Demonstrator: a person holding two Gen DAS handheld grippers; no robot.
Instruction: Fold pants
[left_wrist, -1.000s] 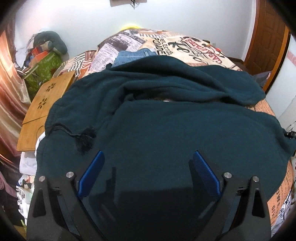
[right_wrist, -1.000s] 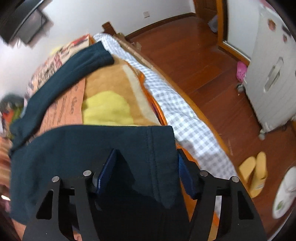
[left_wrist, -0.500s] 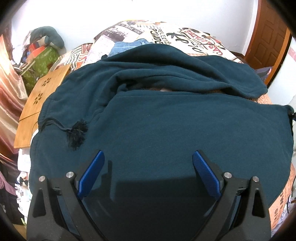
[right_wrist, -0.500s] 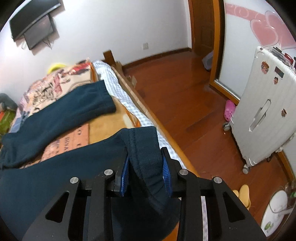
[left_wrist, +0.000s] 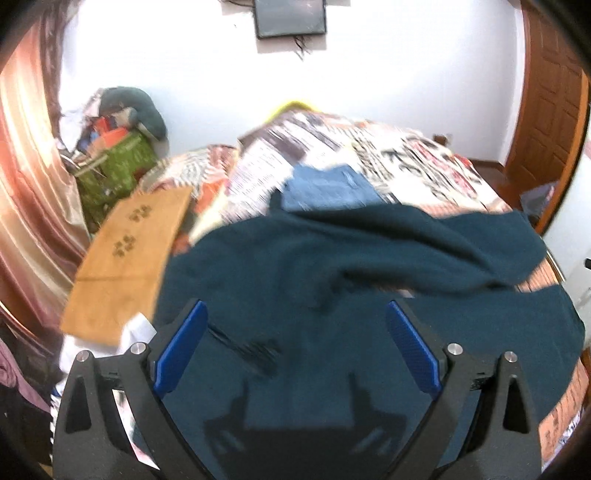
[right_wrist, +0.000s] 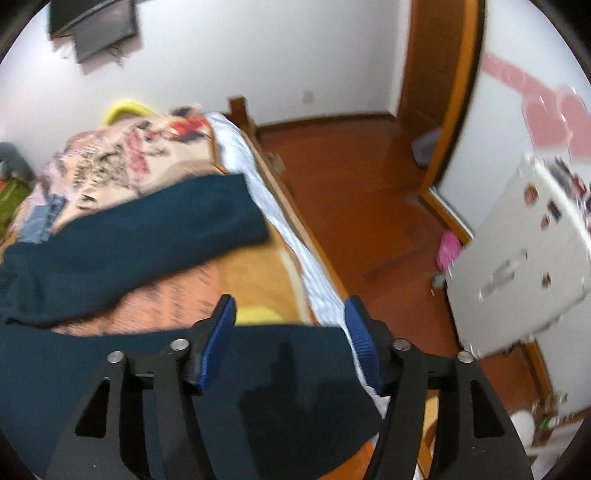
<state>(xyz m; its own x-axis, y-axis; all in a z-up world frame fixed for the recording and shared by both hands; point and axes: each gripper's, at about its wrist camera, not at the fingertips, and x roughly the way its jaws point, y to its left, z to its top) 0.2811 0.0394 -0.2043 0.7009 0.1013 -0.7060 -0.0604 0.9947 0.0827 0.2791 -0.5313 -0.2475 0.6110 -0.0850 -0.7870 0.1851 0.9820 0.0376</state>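
Observation:
Dark teal pants (left_wrist: 332, 280) lie spread across the bed. In the left wrist view the waist end with its drawstring (left_wrist: 258, 350) is just ahead of my left gripper (left_wrist: 295, 347), which is open and empty above the cloth. In the right wrist view one leg (right_wrist: 147, 236) lies across the bed further off and the other leg's end (right_wrist: 280, 369) lies flat under my right gripper (right_wrist: 290, 341), which is open and holds nothing.
The bed has a printed quilt (left_wrist: 369, 155) with folded jeans (left_wrist: 328, 188) on it. A wooden board (left_wrist: 129, 254) lies at the left. A green bag (left_wrist: 114, 173) and curtain stand left. A white suitcase (right_wrist: 517, 266) stands on the wooden floor (right_wrist: 362, 184) right of the bed.
My right gripper opened and let go of the leg end, which now lies flat on the bed. Both grippers lifted and tilted up; the left stayed open.

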